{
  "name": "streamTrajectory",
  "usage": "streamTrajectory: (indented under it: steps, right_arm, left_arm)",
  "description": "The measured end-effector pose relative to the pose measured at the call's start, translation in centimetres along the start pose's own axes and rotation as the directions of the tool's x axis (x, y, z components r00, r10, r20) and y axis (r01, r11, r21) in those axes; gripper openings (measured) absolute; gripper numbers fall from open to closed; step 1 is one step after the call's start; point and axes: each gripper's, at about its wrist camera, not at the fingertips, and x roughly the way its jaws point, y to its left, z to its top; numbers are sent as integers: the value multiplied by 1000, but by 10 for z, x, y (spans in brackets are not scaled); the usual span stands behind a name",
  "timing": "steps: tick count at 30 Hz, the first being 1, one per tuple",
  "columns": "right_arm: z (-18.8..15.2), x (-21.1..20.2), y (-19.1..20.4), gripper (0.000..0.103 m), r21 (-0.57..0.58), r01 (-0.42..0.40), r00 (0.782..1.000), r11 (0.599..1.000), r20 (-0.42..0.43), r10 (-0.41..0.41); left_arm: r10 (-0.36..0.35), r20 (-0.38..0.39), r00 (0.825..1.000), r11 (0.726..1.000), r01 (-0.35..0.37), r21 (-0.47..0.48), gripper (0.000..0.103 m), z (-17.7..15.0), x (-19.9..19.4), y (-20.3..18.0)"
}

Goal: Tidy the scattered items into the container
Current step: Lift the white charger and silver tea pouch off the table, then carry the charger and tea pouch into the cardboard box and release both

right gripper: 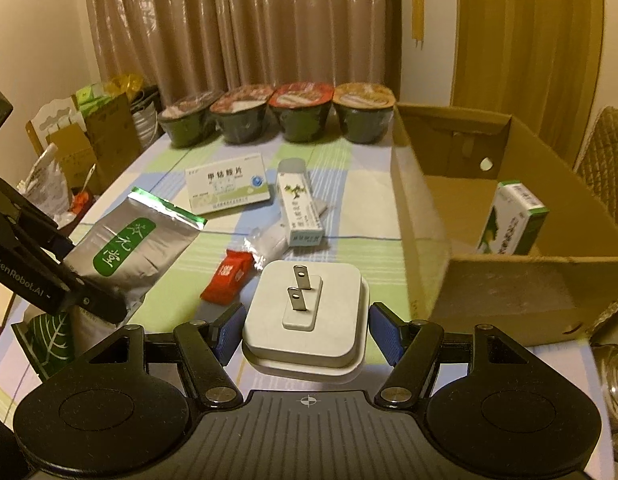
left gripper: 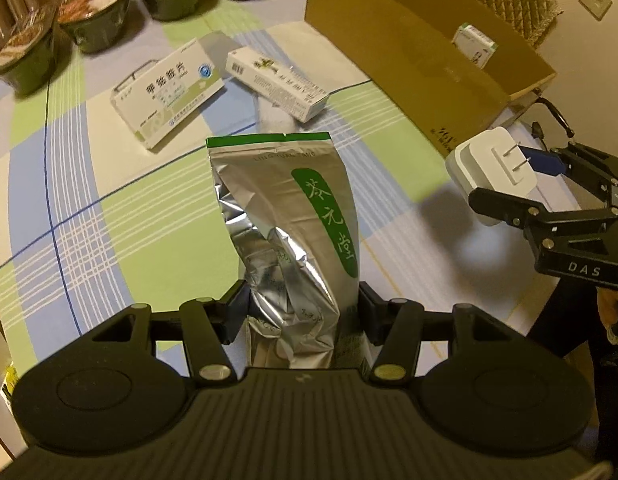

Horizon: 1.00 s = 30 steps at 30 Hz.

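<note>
My left gripper [left gripper: 303, 312] is shut on a silver foil pouch [left gripper: 285, 216] with a green label, lifted above the checked tablecloth; the pouch [right gripper: 137, 248] and that gripper [right gripper: 75, 276] also show at left in the right wrist view. My right gripper [right gripper: 307, 326] is shut on a white two-prong plug adapter [right gripper: 305, 312], seen from the side as the adapter [left gripper: 493, 176] at right. The open cardboard box [right gripper: 505, 284] stands at right with one green-white carton [right gripper: 513, 220] inside. On the cloth lie a flat medicine box [right gripper: 229, 186], a long carton [right gripper: 299, 210], a red sachet [right gripper: 227, 276] and a clear packet [right gripper: 269, 242].
Several sealed noodle bowls [right gripper: 301, 116] line the table's far edge before a curtain. Boxes and bags [right gripper: 89, 132] stand on the floor at left. A quilted chair back [right gripper: 605, 160] is behind the cardboard box, and a glass object [right gripper: 617, 384] sits at lower right.
</note>
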Motion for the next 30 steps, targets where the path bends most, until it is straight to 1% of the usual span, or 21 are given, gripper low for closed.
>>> streamTrajectory:
  steps: [11, 18, 23, 30]
  right_arm:
    - [6, -36, -17, 70, 13, 27, 999, 1000, 44, -28]
    - [11, -55, -37, 70, 26, 52, 996, 998, 70, -54]
    - [21, -67, -61, 70, 39, 80, 992, 996, 91, -83]
    - [45, -76, -105, 70, 52, 133, 983, 990, 122, -138]
  left_arm:
    - [-1, 45, 999, 999, 0, 33, 52, 5, -26, -35]
    - [-19, 68, 998, 998, 14, 60, 52, 16, -31, -59]
    - [-45, 92, 995, 996, 38, 79, 52, 35, -31, -83]
    - [-95, 141, 986, 992, 82, 92, 52, 79, -26, -120]
